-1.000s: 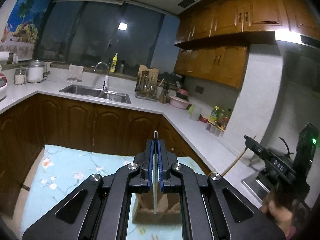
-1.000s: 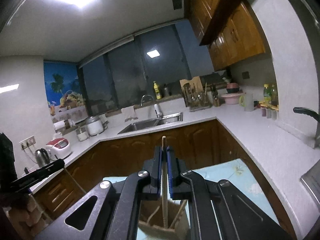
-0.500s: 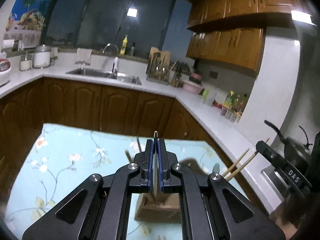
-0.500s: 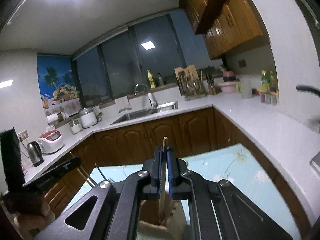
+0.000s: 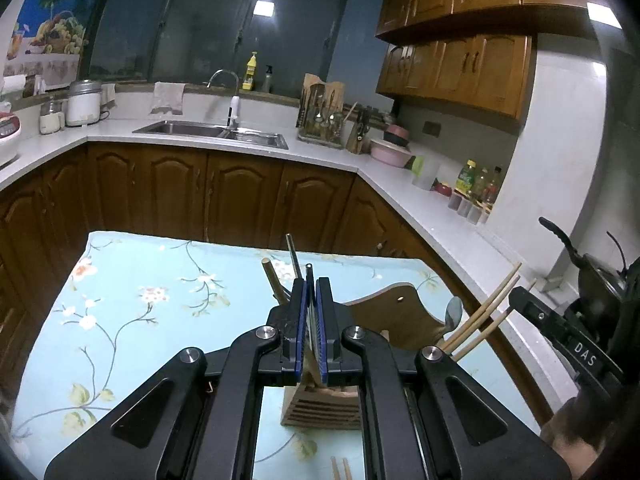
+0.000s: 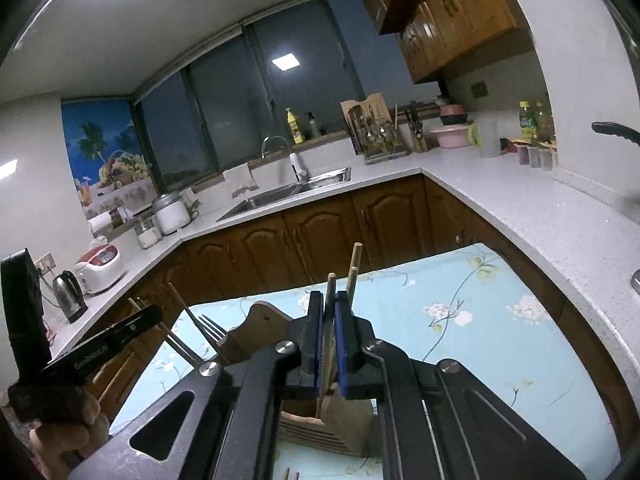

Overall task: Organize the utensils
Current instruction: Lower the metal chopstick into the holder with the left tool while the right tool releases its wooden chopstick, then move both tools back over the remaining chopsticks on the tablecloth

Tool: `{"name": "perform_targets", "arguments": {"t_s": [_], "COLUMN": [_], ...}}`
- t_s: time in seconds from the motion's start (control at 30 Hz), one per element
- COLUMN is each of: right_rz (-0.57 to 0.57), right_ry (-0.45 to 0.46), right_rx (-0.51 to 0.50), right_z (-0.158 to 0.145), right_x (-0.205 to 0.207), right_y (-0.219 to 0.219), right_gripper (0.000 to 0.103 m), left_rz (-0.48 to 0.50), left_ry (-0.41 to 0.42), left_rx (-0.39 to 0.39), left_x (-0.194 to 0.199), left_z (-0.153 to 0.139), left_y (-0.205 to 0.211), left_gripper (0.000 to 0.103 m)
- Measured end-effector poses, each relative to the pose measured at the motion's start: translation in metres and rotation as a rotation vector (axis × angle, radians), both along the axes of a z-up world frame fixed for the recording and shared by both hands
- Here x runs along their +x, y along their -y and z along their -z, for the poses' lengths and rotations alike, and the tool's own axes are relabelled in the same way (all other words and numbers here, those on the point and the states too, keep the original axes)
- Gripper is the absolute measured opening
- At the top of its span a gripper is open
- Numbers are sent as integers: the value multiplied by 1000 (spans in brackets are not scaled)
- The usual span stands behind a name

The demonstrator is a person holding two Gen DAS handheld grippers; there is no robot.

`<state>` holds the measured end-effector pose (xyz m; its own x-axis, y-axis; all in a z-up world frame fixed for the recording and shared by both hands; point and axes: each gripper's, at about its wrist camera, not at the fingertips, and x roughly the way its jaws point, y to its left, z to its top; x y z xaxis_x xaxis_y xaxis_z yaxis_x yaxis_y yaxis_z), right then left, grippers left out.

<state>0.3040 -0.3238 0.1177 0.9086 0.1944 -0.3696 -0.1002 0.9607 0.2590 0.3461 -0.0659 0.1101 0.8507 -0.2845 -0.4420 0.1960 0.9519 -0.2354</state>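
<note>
A wooden utensil holder stands on the floral blue tablecloth; it also shows in the right wrist view. My left gripper is shut on a thin metal utensil handle over the holder. My right gripper is shut on a wooden chopstick whose lower end is inside the holder. More chopsticks, a spoon and a fork stand in the holder.
A white L-shaped counter with a sink, utensil rack, bottles and a pink bowl lies behind the table. A kettle and rice cooker stand at the left.
Both grippers have tipped downward toward the table. The holder and its utensils have come up into view, and the held items now reach into it.
</note>
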Motion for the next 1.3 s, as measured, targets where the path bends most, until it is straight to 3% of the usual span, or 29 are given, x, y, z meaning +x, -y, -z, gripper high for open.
{"name": "perform_targets", "arguments": {"t_s": [0.27,0.3,0.33,0.4,0.47,0.57,0.6,0.67,0.73,0.9,1.3], "right_rz": [-14,-13,-12,-12,-9,-8,-5,-2,-4,7,75], "right_ry": [-24,-11,-4,32,60,95,108,135,144,100,-73], "right_rx": [34,37,41,58,65,81,88,102,109,95,22], "right_z": [-1,-4,-5,-13,-21,-31,-33,-36,-35,-19,49], "right_x": [2,-1,-4,-14,-24,-37,-42,-56,-66,-91,-147], "right_y": [2,3,4,8,9,14,16,21,25,35,51], "right_gripper": [13,21,36,47,50,70,81,93,101,102,102], "left_rz": [6,7,12,15,2,-8,-20,-54,-80,-115,-105], "left_ry": [-28,-25,-22,-3,26,62,70,83,87,16,-139], "left_rx": [-34,-39,-48,-64,-65,-86,-89,-91,-101,-136,-86], "left_x": [1,-1,-4,-10,-19,-37,-43,-55,-69,-96,-157], "left_z": [-7,-9,-11,-17,-23,-33,-35,-36,-34,-11,57], "left_y": [-5,-7,-8,-11,-14,-22,-25,-32,-41,-63,-62], "left_gripper": [7,9,14,23,38,56,62,83,87,92,92]}}
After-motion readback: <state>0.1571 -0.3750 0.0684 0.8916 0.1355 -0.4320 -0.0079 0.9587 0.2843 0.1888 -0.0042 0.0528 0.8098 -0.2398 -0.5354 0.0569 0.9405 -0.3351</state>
